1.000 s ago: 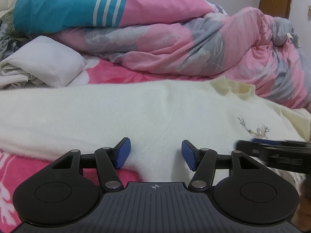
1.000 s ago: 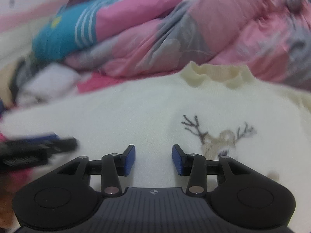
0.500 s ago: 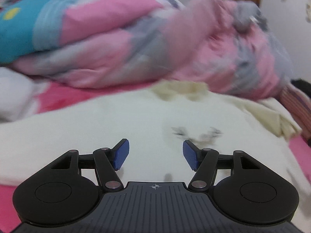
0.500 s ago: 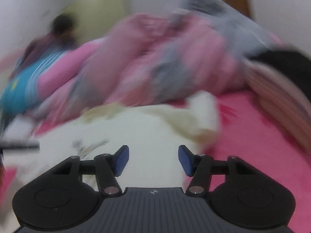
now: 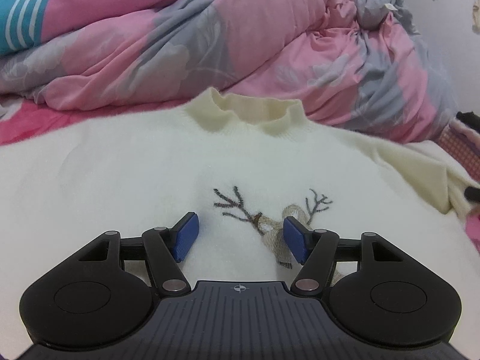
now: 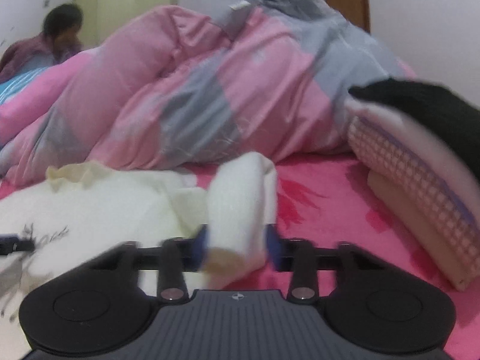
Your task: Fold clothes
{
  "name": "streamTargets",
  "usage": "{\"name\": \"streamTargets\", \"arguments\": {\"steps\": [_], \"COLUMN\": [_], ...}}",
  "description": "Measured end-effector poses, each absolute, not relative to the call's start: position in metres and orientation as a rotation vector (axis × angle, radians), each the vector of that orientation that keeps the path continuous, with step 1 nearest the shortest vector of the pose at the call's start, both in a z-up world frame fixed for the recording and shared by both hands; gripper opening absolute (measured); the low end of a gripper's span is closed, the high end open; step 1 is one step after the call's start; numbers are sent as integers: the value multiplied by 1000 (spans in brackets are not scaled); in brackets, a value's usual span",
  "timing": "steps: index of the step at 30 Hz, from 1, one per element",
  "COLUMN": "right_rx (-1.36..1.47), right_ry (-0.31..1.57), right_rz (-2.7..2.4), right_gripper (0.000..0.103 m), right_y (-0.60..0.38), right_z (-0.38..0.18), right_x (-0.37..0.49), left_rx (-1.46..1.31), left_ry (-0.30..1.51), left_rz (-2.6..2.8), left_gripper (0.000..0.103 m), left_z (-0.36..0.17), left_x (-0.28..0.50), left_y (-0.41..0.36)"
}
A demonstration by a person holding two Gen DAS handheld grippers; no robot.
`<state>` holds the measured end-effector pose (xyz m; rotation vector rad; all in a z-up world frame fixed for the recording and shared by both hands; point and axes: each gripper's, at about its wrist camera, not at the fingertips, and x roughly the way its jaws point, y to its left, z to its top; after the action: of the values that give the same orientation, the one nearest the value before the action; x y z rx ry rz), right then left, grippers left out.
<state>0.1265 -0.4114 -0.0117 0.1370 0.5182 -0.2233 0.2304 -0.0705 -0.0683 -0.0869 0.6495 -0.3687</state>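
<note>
The right wrist view is smeared by motion: the right hand-held gripper (image 6: pixel 237 247) and its blue pads (image 6: pixel 200 247) are soft-edged, so where pad meets the sweater sleeve (image 6: pixel 240 207) is hard to make out, though the jaws have just been closing with the sleeve between them. The cuff end is a brownish blur. The deer embroidery (image 6: pixel 45 234) is streaked there. A person (image 6: pixel 60 34) beyond the far edge of the bed is too blurred to read.

In the left wrist view, the left hand-held gripper (image 5: pixel 238 238) hides the deer's body (image 5: pixel 270 234). The cream sweater (image 5: pixel 120 174) runs off the left edge. A dark object (image 5: pixel 472 193) at the right edge is cut off and unidentifiable.
</note>
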Motion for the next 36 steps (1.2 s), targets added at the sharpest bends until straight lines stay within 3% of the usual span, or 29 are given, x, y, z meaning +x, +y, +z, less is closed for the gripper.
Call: {"name": "streamTargets", "arguments": {"steps": [8, 9, 16, 28, 30, 36], "right_rx": [28, 9, 87, 163, 160, 229], "right_ry": [375, 362, 348, 345, 390, 358], "right_rz": [-402, -432, -599, -600, -677, -919], "right_gripper": [9, 4, 4, 5, 12, 15], "right_y": [-455, -465, -546, -599, -618, -648], "right_z": [63, 77, 135, 121, 108, 95], "right_x": [110, 108, 92, 24, 20, -21], "left_rx": [-118, -122, -146, -154, -153, -149], "left_ry": [644, 644, 643, 644, 644, 645], "left_rz": [-381, -383, -392, -394, -394, -394], "left_gripper": [63, 63, 63, 63, 63, 63], "left_z": [-70, -70, -70, -70, -70, -70], "left_x": [232, 232, 232, 232, 232, 233], "left_y": [-67, -66, -63, -62, -62, -62]}}
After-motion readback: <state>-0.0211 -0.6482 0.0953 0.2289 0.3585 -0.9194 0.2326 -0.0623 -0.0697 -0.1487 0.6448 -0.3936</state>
